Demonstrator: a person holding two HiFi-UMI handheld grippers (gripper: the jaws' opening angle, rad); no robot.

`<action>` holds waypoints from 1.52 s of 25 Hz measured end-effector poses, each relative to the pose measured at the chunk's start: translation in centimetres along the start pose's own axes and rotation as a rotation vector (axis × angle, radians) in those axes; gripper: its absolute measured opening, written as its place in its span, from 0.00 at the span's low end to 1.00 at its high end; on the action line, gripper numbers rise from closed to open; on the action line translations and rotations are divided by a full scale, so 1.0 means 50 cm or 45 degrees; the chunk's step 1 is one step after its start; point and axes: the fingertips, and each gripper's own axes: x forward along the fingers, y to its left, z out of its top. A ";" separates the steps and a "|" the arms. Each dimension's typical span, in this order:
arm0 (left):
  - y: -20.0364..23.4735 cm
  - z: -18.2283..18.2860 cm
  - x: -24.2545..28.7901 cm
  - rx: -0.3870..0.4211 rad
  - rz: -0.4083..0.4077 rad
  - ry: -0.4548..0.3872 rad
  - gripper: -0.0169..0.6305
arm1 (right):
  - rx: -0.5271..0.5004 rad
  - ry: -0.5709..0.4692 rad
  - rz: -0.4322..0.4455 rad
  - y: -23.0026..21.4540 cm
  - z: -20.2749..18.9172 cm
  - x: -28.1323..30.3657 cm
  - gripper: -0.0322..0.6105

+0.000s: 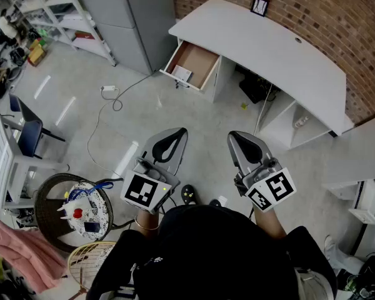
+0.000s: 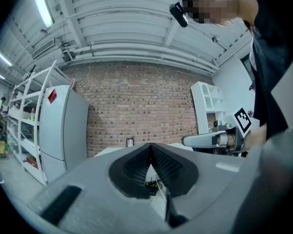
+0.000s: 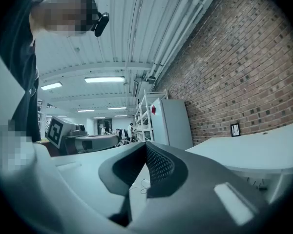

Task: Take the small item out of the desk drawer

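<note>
A white curved desk (image 1: 281,49) stands against the brick wall, its drawer (image 1: 194,64) pulled open at the left end. A small pale item (image 1: 182,74) lies in the drawer's near corner. My left gripper (image 1: 182,132) and right gripper (image 1: 232,135) are held side by side well short of the desk, above the floor, both shut and empty. In the left gripper view the left gripper (image 2: 150,147) has its jaws closed together, with the desk (image 2: 112,150) seen beyond. The right gripper (image 3: 145,145) shows closed jaws too, the desk top (image 3: 254,147) at its right.
A grey cabinet (image 1: 128,17) stands left of the desk, metal shelving (image 1: 50,11) further left. A cable and plug (image 1: 109,92) trail across the floor. A round basket with clutter (image 1: 75,211) and a racket (image 1: 90,261) sit at my left. White open shelves (image 1: 287,120) stand under the desk.
</note>
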 end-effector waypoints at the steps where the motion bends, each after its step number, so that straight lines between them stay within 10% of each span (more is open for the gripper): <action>1: 0.001 0.001 0.000 -0.002 -0.001 -0.002 0.02 | -0.001 0.002 -0.001 0.001 0.000 0.001 0.06; 38: 0.238 -0.008 -0.090 -0.017 0.119 -0.018 0.02 | 0.098 -0.035 0.068 0.053 -0.016 0.205 0.07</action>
